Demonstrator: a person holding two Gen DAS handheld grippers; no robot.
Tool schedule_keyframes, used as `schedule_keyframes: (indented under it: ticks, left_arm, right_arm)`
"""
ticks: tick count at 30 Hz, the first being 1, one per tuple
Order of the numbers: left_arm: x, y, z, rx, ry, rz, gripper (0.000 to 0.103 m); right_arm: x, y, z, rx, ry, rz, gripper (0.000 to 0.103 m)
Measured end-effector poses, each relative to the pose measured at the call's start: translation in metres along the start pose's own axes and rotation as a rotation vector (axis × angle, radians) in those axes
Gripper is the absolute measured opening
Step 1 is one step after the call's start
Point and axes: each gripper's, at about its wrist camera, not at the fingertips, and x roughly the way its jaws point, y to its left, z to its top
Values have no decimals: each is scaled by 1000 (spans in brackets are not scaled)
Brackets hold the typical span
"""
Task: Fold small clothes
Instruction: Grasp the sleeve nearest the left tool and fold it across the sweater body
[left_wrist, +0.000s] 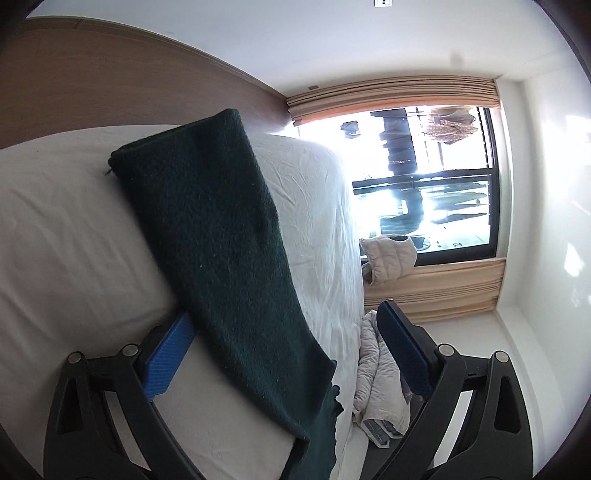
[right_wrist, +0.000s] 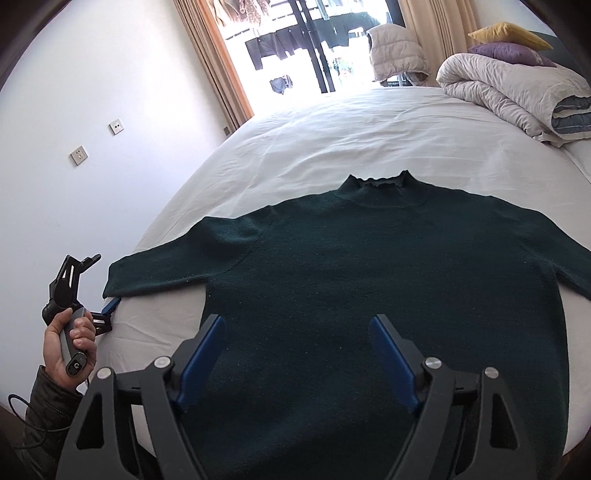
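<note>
A dark green knit sweater (right_wrist: 369, 280) lies flat on the white bed (right_wrist: 332, 140), collar away from me, sleeves spread. My right gripper (right_wrist: 297, 339) is open, its blue pads hovering over the sweater's lower body. My left gripper (left_wrist: 284, 325) is open at the left sleeve's end; the sleeve (left_wrist: 207, 229) lies between its blue pads, one pad at the sleeve's edge on the bed. In the right wrist view the left gripper (right_wrist: 94, 288) sits at the sleeve cuff (right_wrist: 114, 284), held by a hand.
A rolled grey duvet (right_wrist: 517, 99) with purple and yellow cushions (right_wrist: 513, 44) lies at the bed's far right. A puffy jacket (right_wrist: 399, 51) hangs by the bright window. A wall with sockets (right_wrist: 78, 154) runs along the bed's left side.
</note>
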Motion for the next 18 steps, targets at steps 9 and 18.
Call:
schedule_keyframes:
  ticks: [9,18]
  left_arm:
    - [13,5,18,23,-20,96,15]
    - [67,-167,-97,653,14,111,8]
  right_arm:
    - [-6,-9,-3,-8,-28,11,72]
    - [-9,-61,-7,108,-45,10,69]
